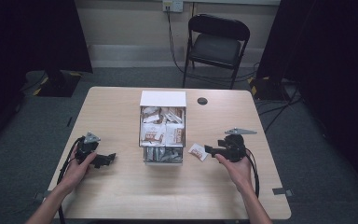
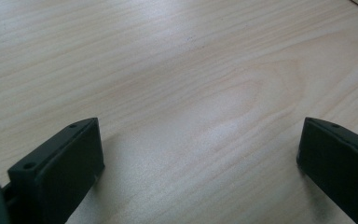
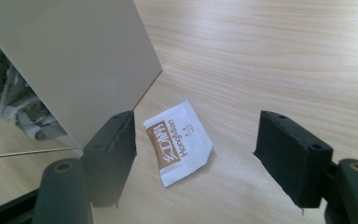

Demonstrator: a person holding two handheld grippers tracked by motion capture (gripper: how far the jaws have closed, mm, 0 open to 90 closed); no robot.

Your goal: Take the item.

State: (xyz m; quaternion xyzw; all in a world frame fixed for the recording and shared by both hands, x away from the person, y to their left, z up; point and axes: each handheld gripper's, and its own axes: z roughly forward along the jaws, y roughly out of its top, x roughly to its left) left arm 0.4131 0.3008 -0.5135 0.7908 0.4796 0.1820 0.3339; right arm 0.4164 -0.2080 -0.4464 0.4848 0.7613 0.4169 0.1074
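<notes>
The right gripper point(image 3: 196, 158) is gaping wide around a white HongMian sachet point(image 3: 179, 141) lying on the surface point(image 3: 284, 56) beside the box point(image 3: 74, 60), while the left gripper point(image 2: 196, 163) is resting open over bare wood.

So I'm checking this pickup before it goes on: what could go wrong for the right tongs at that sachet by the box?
The HongMian sachet lies flat on the table, so the open right tongs may slide over it rather than pinch it. One jaw stands close to the white box and could nudge it.
</notes>
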